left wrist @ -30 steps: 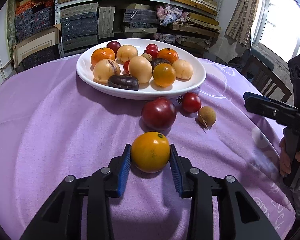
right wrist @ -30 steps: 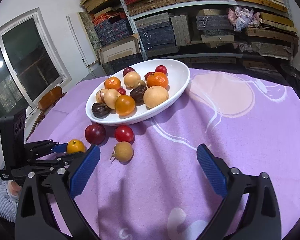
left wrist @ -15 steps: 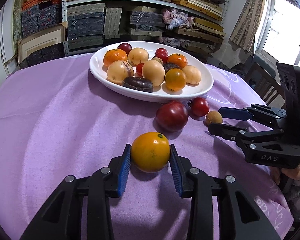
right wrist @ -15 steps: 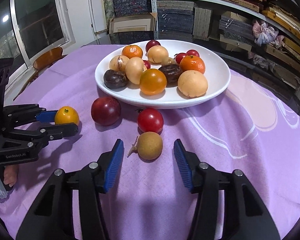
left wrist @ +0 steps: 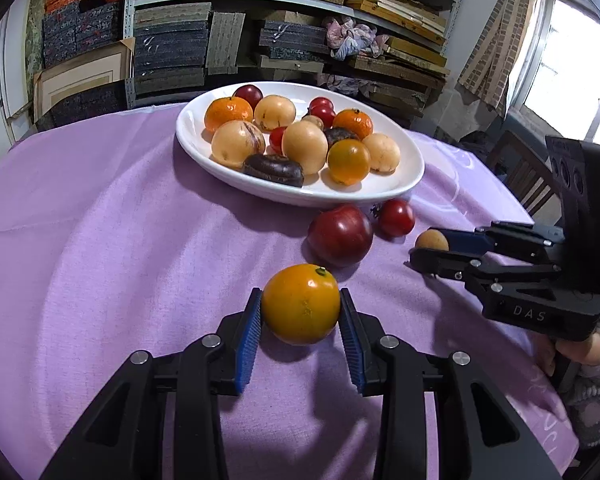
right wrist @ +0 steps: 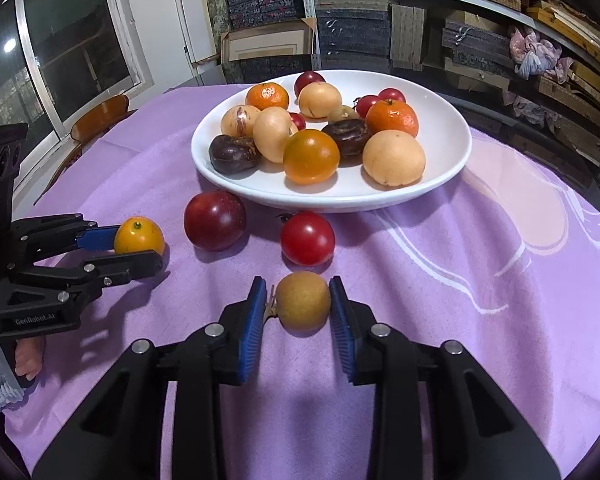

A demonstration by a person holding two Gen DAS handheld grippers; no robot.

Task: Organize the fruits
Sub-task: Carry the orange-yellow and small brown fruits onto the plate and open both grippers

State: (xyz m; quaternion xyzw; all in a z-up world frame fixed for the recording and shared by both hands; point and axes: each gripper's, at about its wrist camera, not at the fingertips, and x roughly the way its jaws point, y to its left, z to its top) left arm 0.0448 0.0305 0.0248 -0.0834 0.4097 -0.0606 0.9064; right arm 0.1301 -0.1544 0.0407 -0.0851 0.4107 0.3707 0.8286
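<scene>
Both claws are clamped on fruit. Left gripper (left wrist: 300,314) pinches the yellow-orange fruit (left wrist: 301,303) between its blue pads on the purple tablecloth (left wrist: 100,240); that fruit is round, with no clear long axis, its green stem scar tipped up and away from the camera. Right gripper (right wrist: 299,306) has just closed its jaws on the small brown fruit (right wrist: 303,300), which sits on the cloth with its dry stem poking sideways toward the left pad. Just beyond lie a red tomato (right wrist: 307,238) and a dark red plum (right wrist: 215,219), both near the rim of the white bowl (right wrist: 440,184) of mixed fruit
</scene>
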